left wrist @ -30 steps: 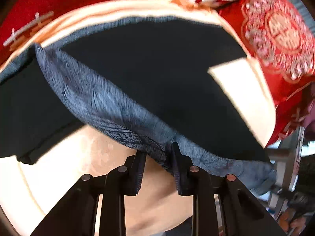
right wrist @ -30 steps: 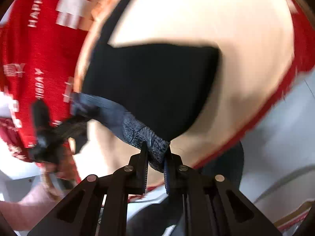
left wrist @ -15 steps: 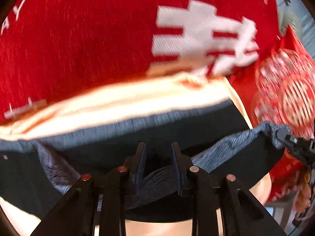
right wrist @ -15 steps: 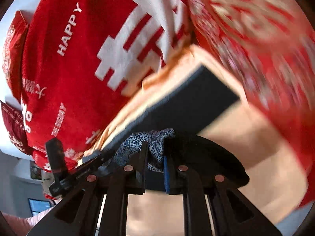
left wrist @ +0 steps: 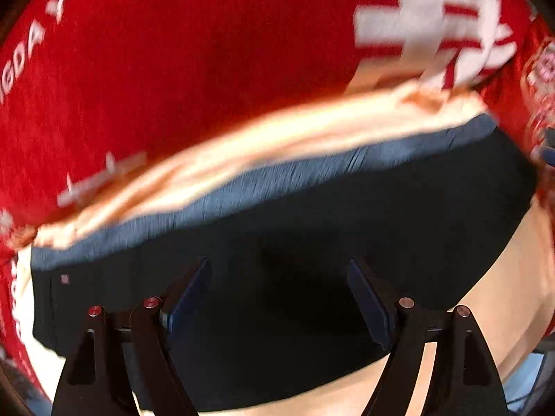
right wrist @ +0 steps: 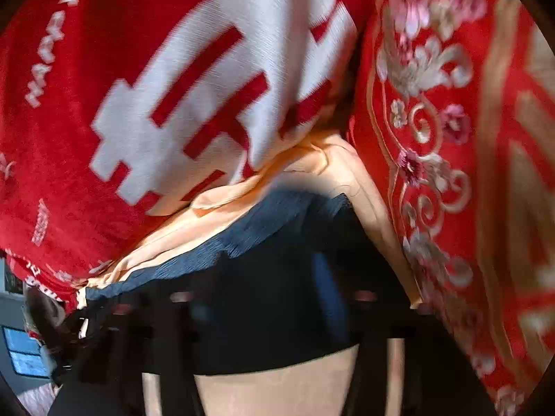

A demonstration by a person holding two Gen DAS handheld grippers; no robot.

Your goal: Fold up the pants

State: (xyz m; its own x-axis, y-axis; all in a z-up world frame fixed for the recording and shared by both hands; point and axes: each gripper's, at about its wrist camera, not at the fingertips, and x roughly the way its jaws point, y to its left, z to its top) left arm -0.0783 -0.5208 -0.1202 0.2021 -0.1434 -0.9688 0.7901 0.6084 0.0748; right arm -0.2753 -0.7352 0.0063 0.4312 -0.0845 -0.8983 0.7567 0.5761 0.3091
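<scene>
A red blanket (left wrist: pixel 194 69) with white lettering fills the upper frame of both views — beneath it a peach sheet (left wrist: pixel 277 138) runs as a pale band. At right, a red embroidered cushion (right wrist: pixel 451 138) shows floral gold trim; lower left, a blue screen (right wrist: pixel 24 350).

Left gripper (left wrist: pixel 279 298): lower centre of frame, pointing steeply down. Jaws have just been opening and stand wide apart, nothing pinched between the blue pads (left wrist: pixel 367 306).

Right gripper (right wrist: pixel 267 315): lower centre, heavily motion-blurred. Jaws have just been opening and appear spread, nothing visibly clamped.
</scene>
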